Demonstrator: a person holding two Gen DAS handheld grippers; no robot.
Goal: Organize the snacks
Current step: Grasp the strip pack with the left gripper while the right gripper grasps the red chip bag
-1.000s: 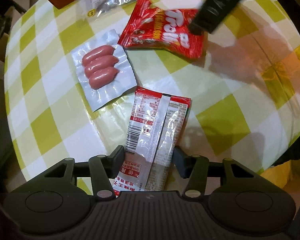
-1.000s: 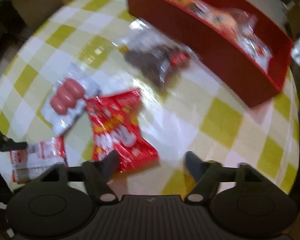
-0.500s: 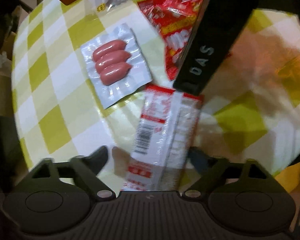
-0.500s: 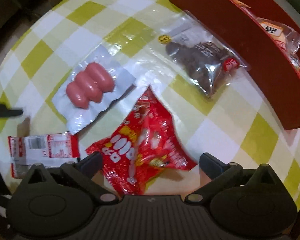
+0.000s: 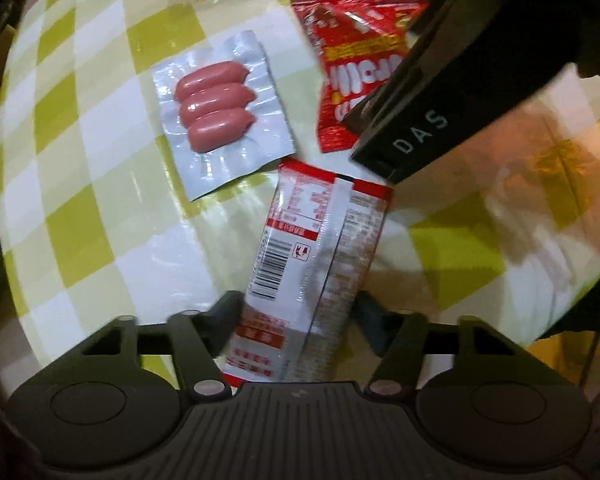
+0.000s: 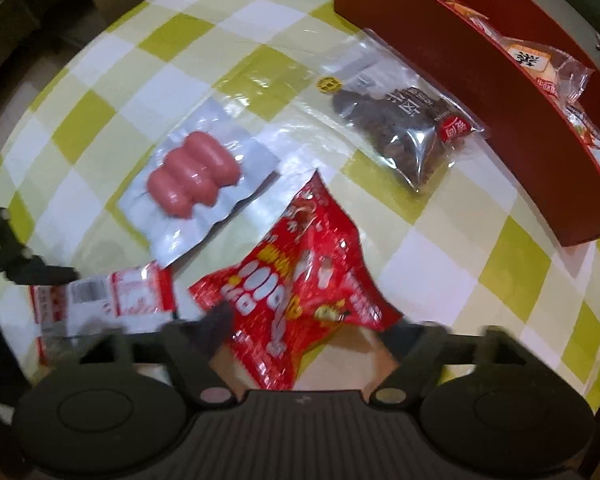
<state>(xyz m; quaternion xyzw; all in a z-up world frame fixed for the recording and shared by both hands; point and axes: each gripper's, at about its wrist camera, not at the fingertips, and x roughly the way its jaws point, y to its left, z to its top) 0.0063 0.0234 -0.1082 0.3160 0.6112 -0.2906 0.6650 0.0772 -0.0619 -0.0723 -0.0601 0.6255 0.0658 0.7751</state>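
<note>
Glossy green-checked tabletop point(image 5: 80, 208); left claw point(image 5: 296, 312) closing around a flat, crinkly white-red packet point(image 5: 312, 256), right claw point(image 6: 312, 324) closing around a puffy red foil bag point(image 6: 300, 292).

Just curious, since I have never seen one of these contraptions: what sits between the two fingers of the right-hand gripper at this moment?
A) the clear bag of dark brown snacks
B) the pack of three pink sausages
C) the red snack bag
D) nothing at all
C: in the right wrist view the red snack bag lies between the closing fingers of the right gripper, while the sausage pack and the dark snack bag lie farther off.
</note>
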